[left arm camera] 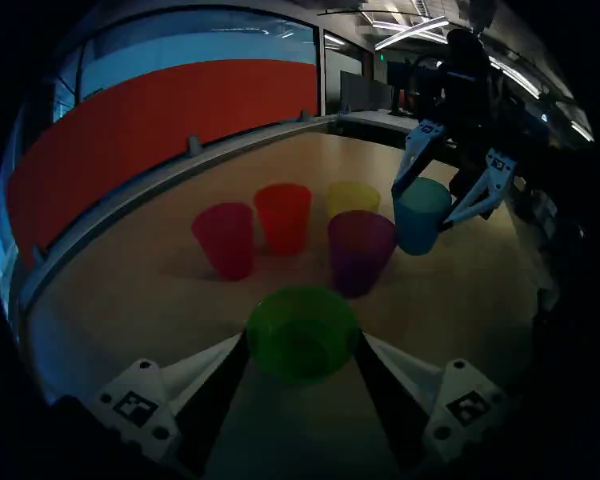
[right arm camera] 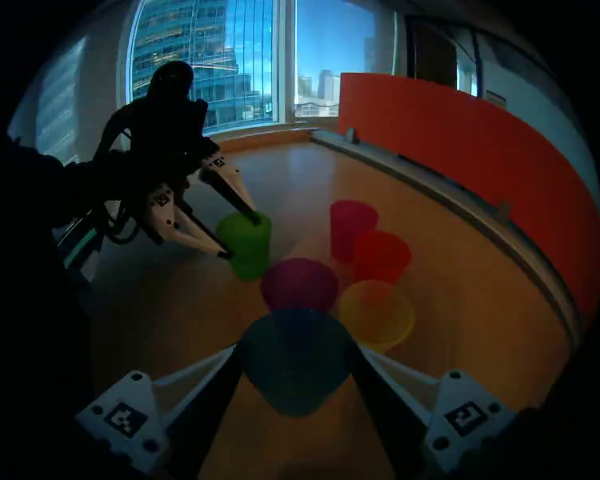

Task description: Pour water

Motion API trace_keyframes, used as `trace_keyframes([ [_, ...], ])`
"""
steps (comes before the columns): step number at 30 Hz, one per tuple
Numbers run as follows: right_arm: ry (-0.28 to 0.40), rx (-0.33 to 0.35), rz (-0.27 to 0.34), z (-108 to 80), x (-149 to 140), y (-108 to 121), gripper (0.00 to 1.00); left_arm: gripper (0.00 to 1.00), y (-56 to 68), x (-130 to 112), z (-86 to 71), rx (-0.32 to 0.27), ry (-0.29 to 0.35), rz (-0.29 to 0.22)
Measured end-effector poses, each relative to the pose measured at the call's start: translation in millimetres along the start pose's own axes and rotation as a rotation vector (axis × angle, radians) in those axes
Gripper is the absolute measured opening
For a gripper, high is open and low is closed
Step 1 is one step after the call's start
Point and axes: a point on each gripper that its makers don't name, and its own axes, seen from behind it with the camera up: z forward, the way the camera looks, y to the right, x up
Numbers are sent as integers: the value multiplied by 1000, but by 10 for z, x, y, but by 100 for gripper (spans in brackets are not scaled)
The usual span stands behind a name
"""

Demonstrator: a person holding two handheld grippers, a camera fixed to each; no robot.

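Two cups clamped between fingers: left gripper [left arm camera: 302, 342] holds green cup [left arm camera: 302, 324], right gripper [right arm camera: 294, 356] blue cup [right arm camera: 294, 376]. Likely light, flexy plastic; squeeze mid-wall gently.

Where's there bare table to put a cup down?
Bare wood lies between the crimson cup and the orange partition, and beyond the cups toward the window. The four standing cups crowd the middle, around the purple cup.

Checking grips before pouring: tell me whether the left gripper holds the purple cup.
No, the left gripper grips the green cup; the purple cup stands free.
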Motion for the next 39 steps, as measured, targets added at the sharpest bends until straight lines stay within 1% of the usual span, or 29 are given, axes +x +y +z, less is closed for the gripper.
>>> trace_keyframes([
  [3,-1,-1,-1,2,-10,-2,94,97,3,5,-7,1,2,1],
  [6,-1,-2,2,10,-24,-2,94,97,13,-7,-12,-4,-2,-1],
  [12,-2,0,10,30,-61,-20,94,97,-8,-45,-27,3,-12,-6],
  [20,-12,8,18,105,-157,-55,94,97,-13,-139,-53,10,-36,-7],
  [29,-6,10,37,189,-213,-49,94,97,9,-152,-121,2,-24,-36],
  [35,-3,13,44,184,-225,-41,94,97,-3,-162,-164,13,-22,-40],
  [39,-8,12,47,166,-246,-42,94,97,25,-159,-190,11,-19,-40],
])
